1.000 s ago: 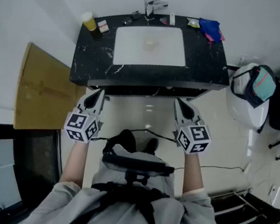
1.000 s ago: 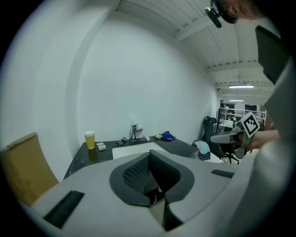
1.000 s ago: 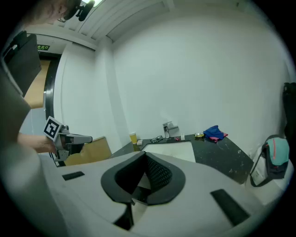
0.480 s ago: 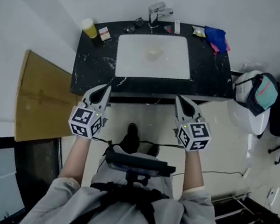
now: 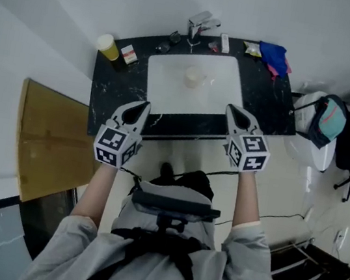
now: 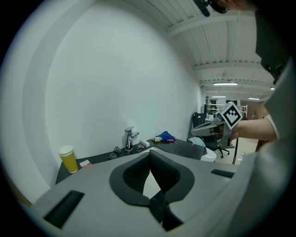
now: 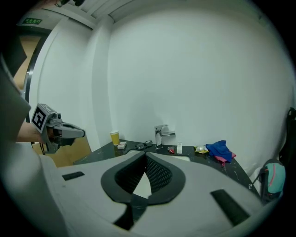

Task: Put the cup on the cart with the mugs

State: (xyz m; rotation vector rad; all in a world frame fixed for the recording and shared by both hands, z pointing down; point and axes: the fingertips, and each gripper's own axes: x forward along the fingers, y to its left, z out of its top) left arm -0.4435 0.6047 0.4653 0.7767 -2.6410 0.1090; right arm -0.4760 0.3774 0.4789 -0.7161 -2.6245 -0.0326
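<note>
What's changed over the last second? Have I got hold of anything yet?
The person stepped toward the counter. The left gripper and right gripper moved forward and now overlap its front edge in the head view, where they had hung short of it. Nothing was taken hold of: both stayed shut and empty. The pale cup in the sink and the yellow cup have not moved.

We've got both arms out in front, left arm and right arm roughly parallel. Left gripper and right gripper point forward, well apart, jaws pressed together on both, nothing between them
</note>
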